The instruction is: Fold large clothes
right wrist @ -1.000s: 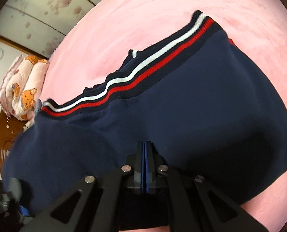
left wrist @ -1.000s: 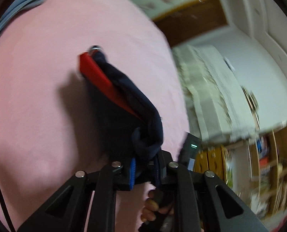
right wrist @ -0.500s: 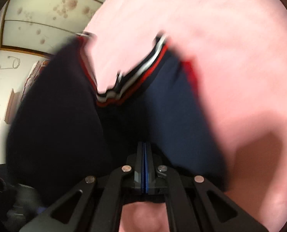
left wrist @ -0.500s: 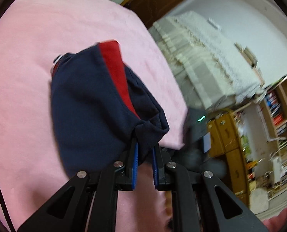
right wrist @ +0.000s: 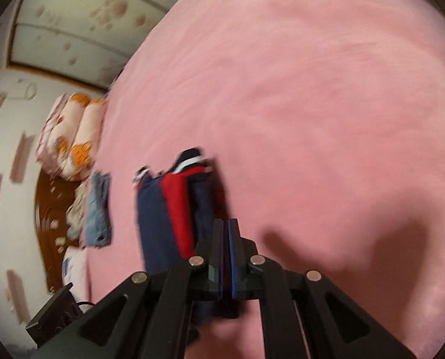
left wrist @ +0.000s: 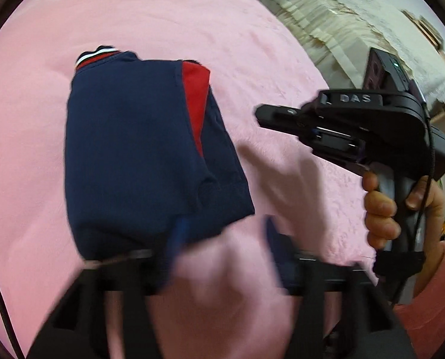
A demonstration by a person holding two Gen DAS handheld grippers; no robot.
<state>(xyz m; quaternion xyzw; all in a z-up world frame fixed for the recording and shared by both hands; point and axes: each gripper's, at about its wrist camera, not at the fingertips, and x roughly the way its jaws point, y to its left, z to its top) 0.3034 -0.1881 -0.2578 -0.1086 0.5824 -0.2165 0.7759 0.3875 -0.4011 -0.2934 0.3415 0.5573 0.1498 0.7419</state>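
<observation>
Since the earlier frames we have carried the navy garment (left wrist: 138,155) across and laid it on the pink bed (left wrist: 192,21), where it lies as one compact folded bundle. In the left wrist view our left claw (left wrist: 222,239) has just been opening; its blue pads stand apart, one over the bundle's near edge, neither pressing on it. The right claw (left wrist: 259,115), gripped by a hand (left wrist: 384,209), hovers beside the bundle, clear of it.

In the right wrist view the right claw (right wrist: 226,230) has its pads together with nothing visible between them, the garment (right wrist: 174,209) just beyond its tips.

We judge the cloth soft, light and floppy; best taken at a thick folded edge. We count one navy garment, two claws, and one bluish folded item (right wrist: 98,212) near the bed's edge
</observation>
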